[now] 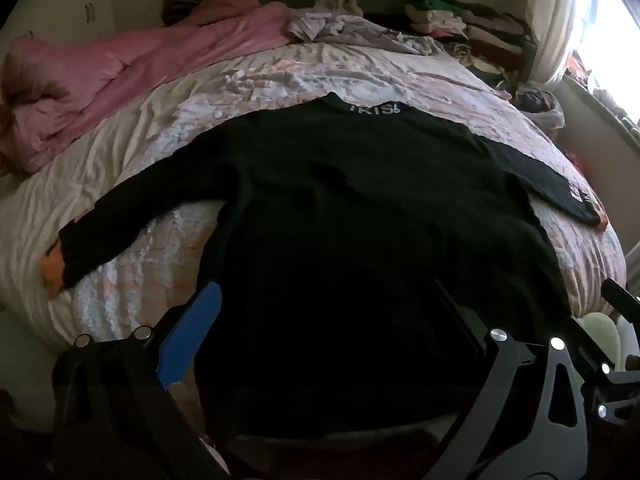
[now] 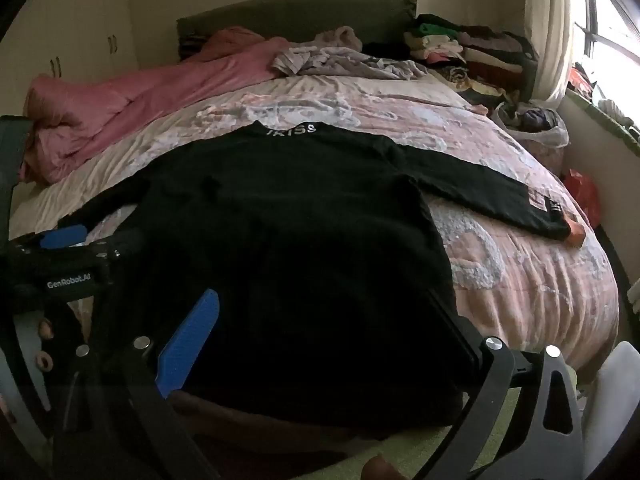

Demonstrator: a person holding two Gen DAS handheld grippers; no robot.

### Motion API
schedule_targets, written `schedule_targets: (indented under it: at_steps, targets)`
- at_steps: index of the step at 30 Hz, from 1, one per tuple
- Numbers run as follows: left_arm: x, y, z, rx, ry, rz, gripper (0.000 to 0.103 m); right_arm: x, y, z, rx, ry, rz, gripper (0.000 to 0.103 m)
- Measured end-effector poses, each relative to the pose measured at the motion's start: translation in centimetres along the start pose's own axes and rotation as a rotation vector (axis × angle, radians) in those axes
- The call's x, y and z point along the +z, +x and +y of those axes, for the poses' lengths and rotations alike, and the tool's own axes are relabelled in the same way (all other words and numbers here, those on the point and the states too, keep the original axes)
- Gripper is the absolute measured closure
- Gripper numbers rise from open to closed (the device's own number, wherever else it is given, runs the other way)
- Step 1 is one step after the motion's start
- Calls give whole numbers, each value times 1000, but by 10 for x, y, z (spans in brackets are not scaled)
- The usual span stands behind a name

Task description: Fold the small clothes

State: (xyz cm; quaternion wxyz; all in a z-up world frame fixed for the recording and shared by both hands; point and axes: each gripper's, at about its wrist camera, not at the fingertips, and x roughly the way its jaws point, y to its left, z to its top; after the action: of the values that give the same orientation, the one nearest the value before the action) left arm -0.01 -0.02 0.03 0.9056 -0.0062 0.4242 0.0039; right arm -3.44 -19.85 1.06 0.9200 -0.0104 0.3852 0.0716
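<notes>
1. Black long-sleeved top (image 1: 340,200) spread flat on the bed (image 1: 140,152), filling the centre of the left wrist view; neckline with white lettering points to the top of the frame, hem hangs over the near edge of the bed at the bottom.
2. Sleeves stretched out to either side: one toward the lower left, one toward the right edge. Orange cuff lining shows at both sleeve ends.
3. Left gripper (image 1: 328,328) at the bottom of its frame, jaws wide apart, over the hem area of the top. Blue pad (image 1: 192,336) on one finger is plain; the other finger is dark against the dark cloth, so contact with the fabric cannot be told.
4. Right gripper (image 2: 320,332) likewise at the bottom of its own view, jaws apart, near the hem; whether it touches the cloth cannot be told.
5. Left gripper's body also shows at the left edge of the right wrist view.
6. Pink quilt (image 1: 120,68) bunched at upper left of the bed.
7. Stack of folded clothes (image 1: 472,24) at upper right, near the window (image 1: 612,32).
</notes>
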Motion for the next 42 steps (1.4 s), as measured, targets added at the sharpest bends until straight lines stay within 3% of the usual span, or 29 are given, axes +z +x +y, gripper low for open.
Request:
schedule_targets:
  at_steps: [42]
  targets:
    - [2, -5, -3, -21, -6, -9, 9, 1, -4, 6, -9, -16, -9, 4]
